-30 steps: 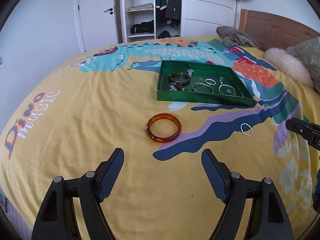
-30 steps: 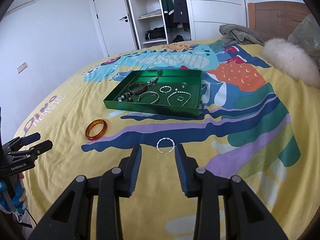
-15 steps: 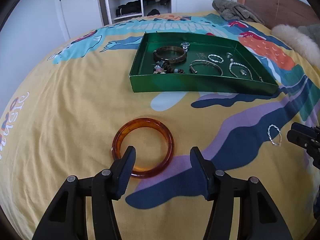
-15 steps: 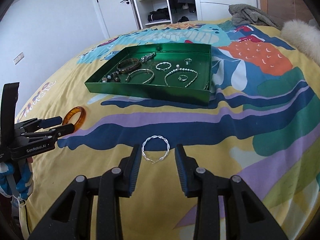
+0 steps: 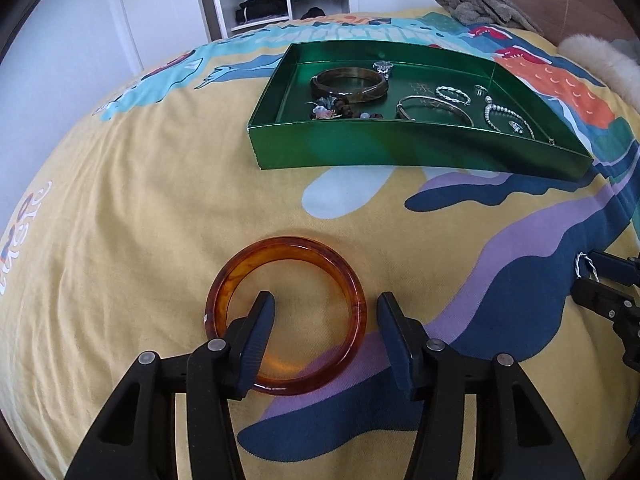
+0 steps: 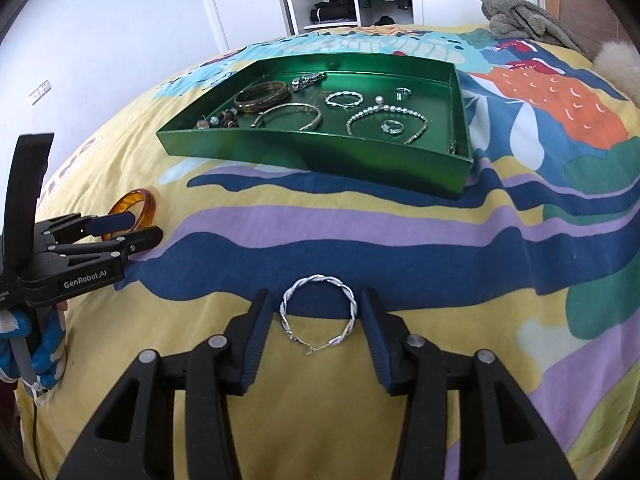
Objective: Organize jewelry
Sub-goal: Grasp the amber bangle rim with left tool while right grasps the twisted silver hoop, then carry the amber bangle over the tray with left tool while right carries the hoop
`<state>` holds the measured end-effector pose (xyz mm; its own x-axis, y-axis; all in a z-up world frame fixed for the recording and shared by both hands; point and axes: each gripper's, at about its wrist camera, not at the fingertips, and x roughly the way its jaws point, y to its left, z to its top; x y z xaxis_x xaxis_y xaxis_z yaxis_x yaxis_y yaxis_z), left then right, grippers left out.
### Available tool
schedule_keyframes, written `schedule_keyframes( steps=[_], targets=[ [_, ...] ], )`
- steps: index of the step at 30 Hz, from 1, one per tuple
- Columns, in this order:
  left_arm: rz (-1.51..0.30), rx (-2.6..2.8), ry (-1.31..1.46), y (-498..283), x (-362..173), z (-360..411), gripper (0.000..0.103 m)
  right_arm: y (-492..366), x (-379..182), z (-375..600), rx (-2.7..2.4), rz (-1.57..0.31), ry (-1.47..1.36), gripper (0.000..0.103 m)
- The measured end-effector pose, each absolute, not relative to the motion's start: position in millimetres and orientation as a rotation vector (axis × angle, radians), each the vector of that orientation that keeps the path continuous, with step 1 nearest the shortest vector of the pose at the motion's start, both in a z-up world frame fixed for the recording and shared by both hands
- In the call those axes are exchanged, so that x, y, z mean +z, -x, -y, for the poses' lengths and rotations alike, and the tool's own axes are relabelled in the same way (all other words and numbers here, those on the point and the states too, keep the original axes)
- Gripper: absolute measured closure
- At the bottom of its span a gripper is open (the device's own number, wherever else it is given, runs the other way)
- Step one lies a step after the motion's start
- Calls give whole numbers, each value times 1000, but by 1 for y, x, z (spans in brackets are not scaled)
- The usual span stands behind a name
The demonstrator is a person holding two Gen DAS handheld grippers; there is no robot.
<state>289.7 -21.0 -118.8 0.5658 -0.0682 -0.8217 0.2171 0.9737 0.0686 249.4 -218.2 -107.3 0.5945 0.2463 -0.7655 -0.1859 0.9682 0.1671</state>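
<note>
The amber bangle lies flat on the yellow bedspread; the left gripper stands spread, one finger inside the ring, the other outside at its 3 o'clock. The twisted silver hoop lies between the parted fingers of the right gripper, seemingly untouched. The green tray of jewelry sits at 12 o'clock.
</note>
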Motion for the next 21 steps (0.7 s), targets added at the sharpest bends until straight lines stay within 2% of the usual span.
schedule_keyframes(
  steps=[2,5,7,8,21],
  targets=[
    [-954,-182,-163,-289,-119,21,56,-249,-109,219,252,-898,-76,59],
    [-948,-201,-176,-287,-119,25,69,-247,-111,221,254,-903,-81,63],
    [-939,-214,-196,-285,-118,30,87,-246,-112,220,246,-903,-76,65],
    [-938,-221,-202,-284,-118,32,92,-245,-112,221,248,-899,-78,65],
    [-848,-144,-238,-252,-84,32,93,-211,-84,226,246,-824,-114,66]
  ],
)
